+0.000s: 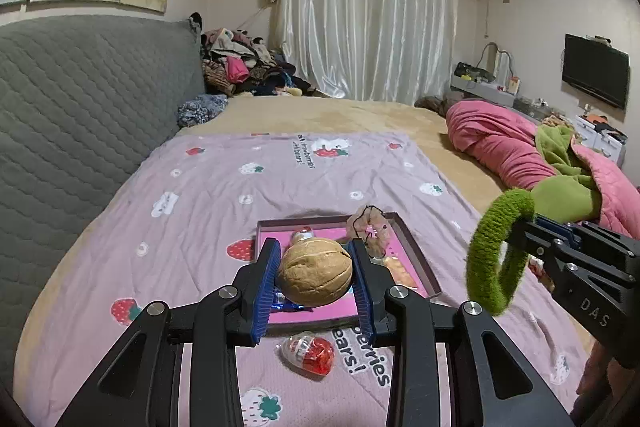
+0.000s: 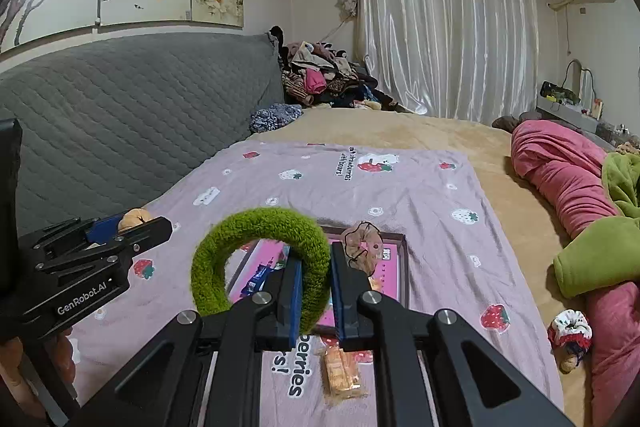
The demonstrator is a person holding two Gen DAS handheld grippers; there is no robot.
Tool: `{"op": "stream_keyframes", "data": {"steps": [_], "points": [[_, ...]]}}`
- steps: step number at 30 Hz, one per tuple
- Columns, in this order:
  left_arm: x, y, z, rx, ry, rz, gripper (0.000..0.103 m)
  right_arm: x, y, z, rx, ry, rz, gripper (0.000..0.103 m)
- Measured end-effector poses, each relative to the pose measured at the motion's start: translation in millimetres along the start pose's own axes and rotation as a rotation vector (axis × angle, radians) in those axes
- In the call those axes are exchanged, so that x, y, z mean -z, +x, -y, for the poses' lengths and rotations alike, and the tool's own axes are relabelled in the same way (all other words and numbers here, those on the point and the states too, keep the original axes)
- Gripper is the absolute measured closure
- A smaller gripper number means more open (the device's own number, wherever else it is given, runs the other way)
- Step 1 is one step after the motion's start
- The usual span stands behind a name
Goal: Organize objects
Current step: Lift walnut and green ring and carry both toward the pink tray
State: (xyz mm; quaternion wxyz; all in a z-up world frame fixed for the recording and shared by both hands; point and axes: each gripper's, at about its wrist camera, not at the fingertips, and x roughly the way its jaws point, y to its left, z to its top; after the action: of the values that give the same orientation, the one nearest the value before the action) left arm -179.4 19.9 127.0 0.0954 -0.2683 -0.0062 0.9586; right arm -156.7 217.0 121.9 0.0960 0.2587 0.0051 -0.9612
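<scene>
Blue-padded fingers (image 1: 267, 279) of the left gripper (image 1: 314, 277) are clenched on a tan walnut (image 1: 316, 273), holding it in the air above the near part of a shallow box (image 1: 416, 251) with a pink inside. From the right wrist view the same left gripper (image 2: 132, 223) shows at the left edge, with the walnut (image 2: 135, 218) peeking out between its tips.

The right gripper (image 2: 316, 287) is clamped on a fuzzy green hair tie (image 2: 256, 255), pinching the ring at its right side so the loop stands upright over the box (image 2: 402, 267). In the left wrist view this right gripper (image 1: 524, 227) comes in from the right, the green hair tie (image 1: 496, 251) hanging from its tip.

A beige lacy scrunchie (image 1: 370, 227) lies on the far right corner of the box. Just before the box, on the pink strawberry-print sheet (image 1: 200, 195), sits a clear wrapped red candy (image 1: 308, 351). A wrapped biscuit pack (image 2: 340, 373) lies on the sheet near the right gripper, and a white-and-red scrunchie (image 2: 570, 333) rests further right beside the pink quilt (image 2: 560, 171).
</scene>
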Motion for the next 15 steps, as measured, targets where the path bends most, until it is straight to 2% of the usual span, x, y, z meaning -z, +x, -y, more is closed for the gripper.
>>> {"op": "stream_keyframes", "data": {"steps": [15], "points": [[-18.3,31.9,5.1,-0.035,0.005,-0.016,0.067,-10.6,28.8,1.3,0.000,-0.015,-0.011,0.090]]}}
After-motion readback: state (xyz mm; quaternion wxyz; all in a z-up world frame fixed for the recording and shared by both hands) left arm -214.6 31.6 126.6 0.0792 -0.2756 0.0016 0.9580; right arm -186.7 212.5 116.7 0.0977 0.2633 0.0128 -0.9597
